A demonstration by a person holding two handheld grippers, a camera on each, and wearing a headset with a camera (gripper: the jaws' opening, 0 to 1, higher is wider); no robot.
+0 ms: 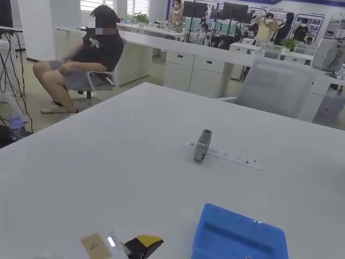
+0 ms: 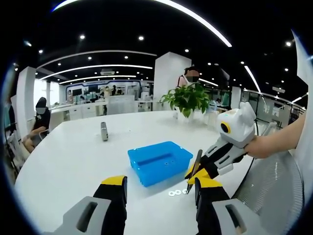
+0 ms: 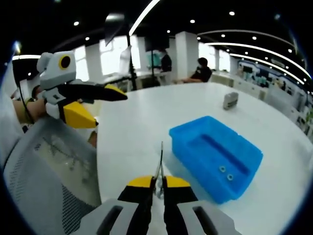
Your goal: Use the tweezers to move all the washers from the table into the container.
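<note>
The left gripper [image 2: 161, 190] hangs over the white table [image 2: 73, 161], its jaws spread wide with nothing between them. In the right gripper view it sits at 10 o'clock, jaws likewise apart. Two washers [image 2: 173, 193] lie on the table just past its right jaw, at 5 o'clock of the blue container [image 2: 159, 161]. Two more washers rest inside the container, toward its 5 o'clock end in the right gripper view. The right gripper [image 3: 159, 183] is pinched narrow on the tweezers [image 3: 160, 161], which point to 12 o'clock, tips just beside the container's 9 o'clock side. In the left gripper view those tips hover near the table washers; I cannot tell whether they touch. In the head view a grey device [image 1: 202, 144] stands at 11 o'clock of the container.
</note>
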